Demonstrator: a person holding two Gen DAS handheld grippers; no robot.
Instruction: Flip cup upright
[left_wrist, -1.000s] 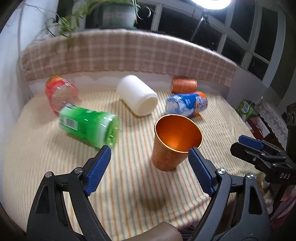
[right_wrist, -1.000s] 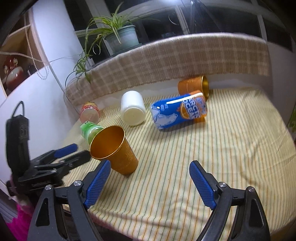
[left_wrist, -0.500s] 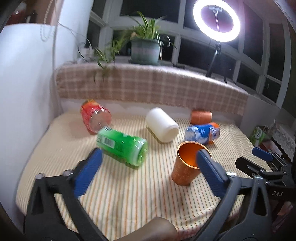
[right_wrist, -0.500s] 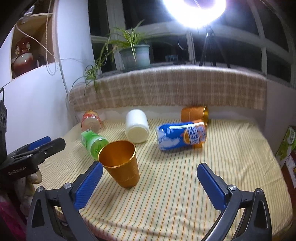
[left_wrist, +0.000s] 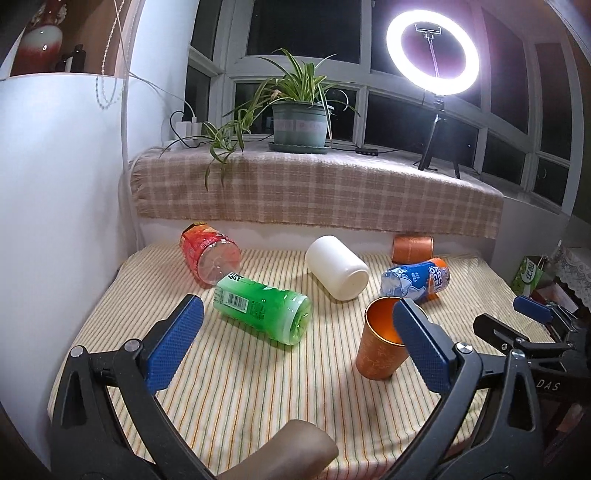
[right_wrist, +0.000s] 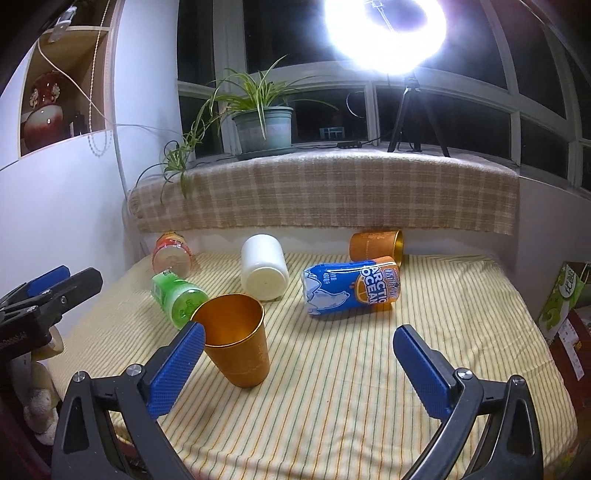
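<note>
An orange metal cup (left_wrist: 376, 350) stands upright, mouth up, on the striped cloth; it also shows in the right wrist view (right_wrist: 236, 343). A second orange cup (left_wrist: 412, 249) lies on its side at the back by the wall; it also shows in the right wrist view (right_wrist: 376, 245). My left gripper (left_wrist: 295, 347) is open and empty, back from the upright cup. My right gripper (right_wrist: 299, 363) is open and empty, with the cup just beyond its left finger.
A green bottle (left_wrist: 262, 308), a red bottle (left_wrist: 208, 254), a white jar (left_wrist: 338, 271) and a blue can (left_wrist: 415, 278) lie on their sides on the striped table (left_wrist: 240, 380). A plaid-covered sill with a plant runs behind. A white wall stands at the left.
Both grippers have pulled back and risen away from the upright cup, which now looks smaller and farther. The cup has stayed standing in place.
</note>
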